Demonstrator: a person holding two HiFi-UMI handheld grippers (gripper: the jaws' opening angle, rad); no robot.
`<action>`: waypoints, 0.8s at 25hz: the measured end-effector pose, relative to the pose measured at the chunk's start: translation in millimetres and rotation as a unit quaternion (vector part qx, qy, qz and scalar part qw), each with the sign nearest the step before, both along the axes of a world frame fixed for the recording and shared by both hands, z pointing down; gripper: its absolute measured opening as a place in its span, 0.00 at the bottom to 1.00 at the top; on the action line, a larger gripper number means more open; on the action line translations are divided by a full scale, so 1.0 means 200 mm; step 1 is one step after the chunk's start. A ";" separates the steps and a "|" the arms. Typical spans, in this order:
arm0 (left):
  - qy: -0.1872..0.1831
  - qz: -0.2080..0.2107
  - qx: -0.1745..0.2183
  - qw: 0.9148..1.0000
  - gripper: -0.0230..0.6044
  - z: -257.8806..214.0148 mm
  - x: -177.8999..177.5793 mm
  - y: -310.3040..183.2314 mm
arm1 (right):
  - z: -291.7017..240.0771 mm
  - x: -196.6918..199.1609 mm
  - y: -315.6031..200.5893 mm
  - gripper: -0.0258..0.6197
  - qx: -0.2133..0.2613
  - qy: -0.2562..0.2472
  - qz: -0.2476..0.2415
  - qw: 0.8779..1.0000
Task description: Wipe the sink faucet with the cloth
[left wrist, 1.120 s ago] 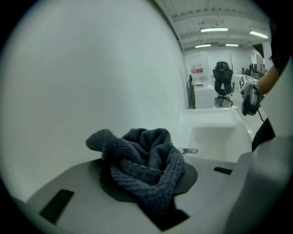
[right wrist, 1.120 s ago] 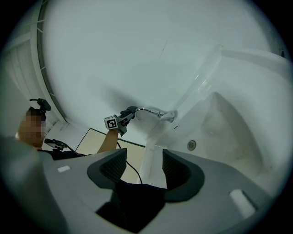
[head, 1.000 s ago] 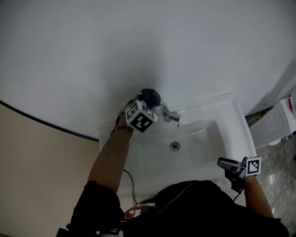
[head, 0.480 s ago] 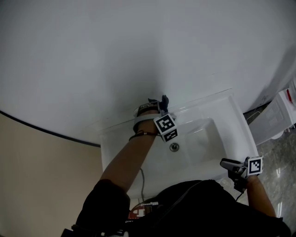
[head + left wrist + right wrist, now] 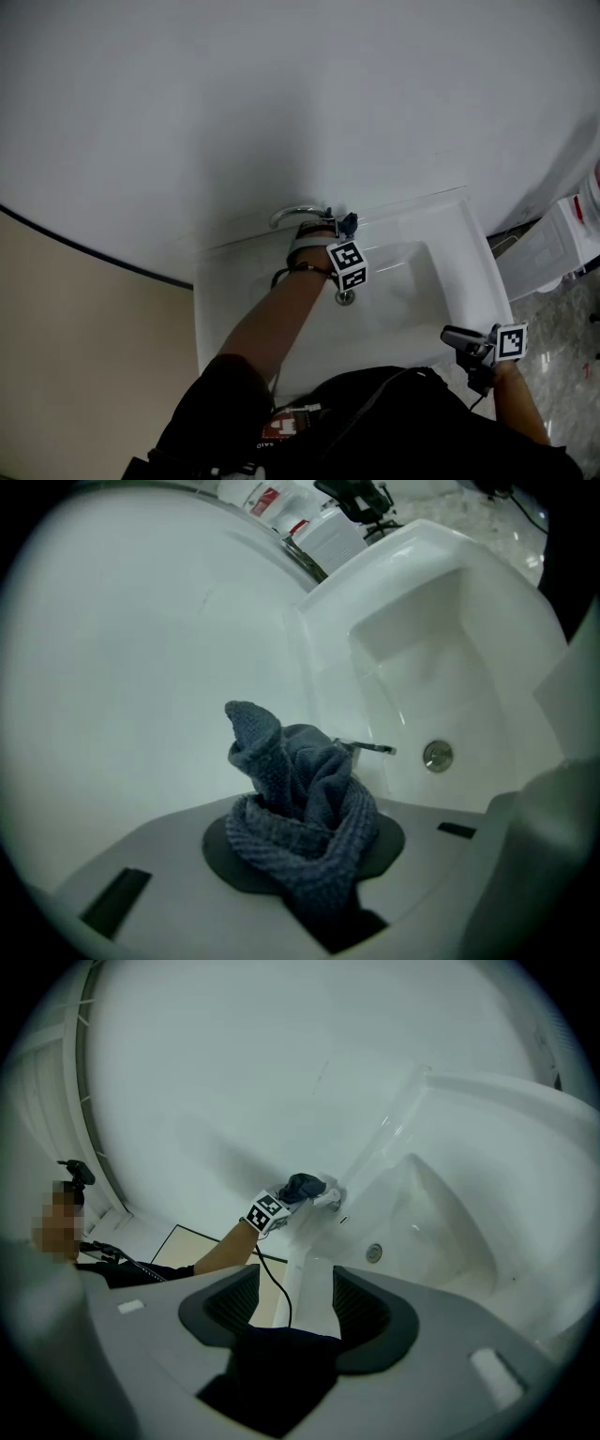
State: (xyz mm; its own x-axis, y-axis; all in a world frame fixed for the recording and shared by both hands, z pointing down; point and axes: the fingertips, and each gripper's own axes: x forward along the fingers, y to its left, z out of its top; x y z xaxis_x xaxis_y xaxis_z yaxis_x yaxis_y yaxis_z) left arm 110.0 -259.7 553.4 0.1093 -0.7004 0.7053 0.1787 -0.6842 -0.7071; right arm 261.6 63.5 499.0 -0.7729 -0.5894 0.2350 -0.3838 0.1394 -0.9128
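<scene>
In the left gripper view my left gripper (image 5: 309,860) is shut on a bunched dark blue cloth (image 5: 292,780). The chrome faucet spout (image 5: 367,748) pokes out just behind the cloth, above the white sink (image 5: 422,658). In the head view the left gripper (image 5: 343,246) reaches over the back rim of the sink (image 5: 234,281), and the cloth (image 5: 348,223) covers the faucet. From the right gripper view, the cloth (image 5: 302,1185) sits against the faucet (image 5: 332,1195). My right gripper (image 5: 467,343) hangs at the sink's front right corner, open (image 5: 295,1286) and holding nothing.
The drain (image 5: 437,756) lies in the basin below the faucet. A white wall (image 5: 281,103) rises right behind the sink. White containers (image 5: 553,248) stand on the floor to the right. A cable (image 5: 272,1283) hangs from the left arm.
My left gripper has carried the cloth from the left of the faucet rightward onto it, hiding the faucet in the head view. The right gripper has stayed put.
</scene>
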 end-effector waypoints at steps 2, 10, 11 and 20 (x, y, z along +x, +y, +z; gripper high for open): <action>0.039 -0.034 -0.047 0.998 0.21 0.13 -0.08 0.02 | 0.00 0.00 0.00 0.40 0.001 0.007 0.002 1.000; 0.377 -0.276 -0.195 0.862 0.21 0.22 -0.63 0.02 | 0.07 0.04 0.01 0.40 -0.026 0.014 0.016 0.999; 0.393 -0.287 -0.197 0.851 0.21 0.22 -0.63 -0.01 | 0.07 0.03 0.01 0.40 -0.032 0.013 0.012 0.999; 0.328 -0.268 -0.206 0.882 0.21 0.31 -0.28 -0.16 | 0.10 -0.01 0.01 0.40 -0.067 0.030 -0.009 0.997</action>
State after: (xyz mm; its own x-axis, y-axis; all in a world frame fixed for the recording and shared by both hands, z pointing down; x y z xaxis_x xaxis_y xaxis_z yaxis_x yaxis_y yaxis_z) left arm 53.9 -291.0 614.5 0.3202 -0.4737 0.8204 -0.6036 -0.7695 -0.2087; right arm 258.7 65.5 519.1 -0.7657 -0.5357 0.3561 -0.4364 0.0258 -0.8994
